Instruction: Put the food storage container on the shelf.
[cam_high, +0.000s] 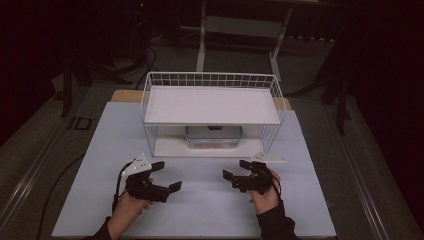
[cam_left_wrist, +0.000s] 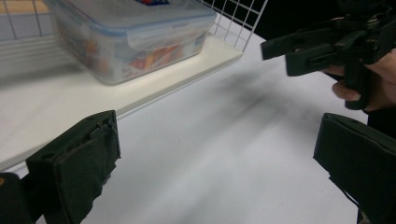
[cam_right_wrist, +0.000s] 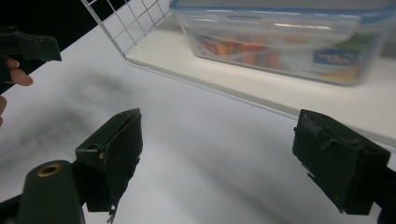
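Both claws empty with jaws spread wide: left claw, right claw, hovering over the white table. The lidded food box sits dead ahead of both, on the bottom shelf of the wire rack. Likely step: pull it out. Go in low under the upper shelf and watch the side mesh.

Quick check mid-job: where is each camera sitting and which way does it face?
High view: above the person's side, looking forward and down at the rack; both hands, left gripper and right gripper.
Left gripper view: along its open jaws toward the box; right gripper beyond.
Right gripper view: along its open jaws.
All three share the box.
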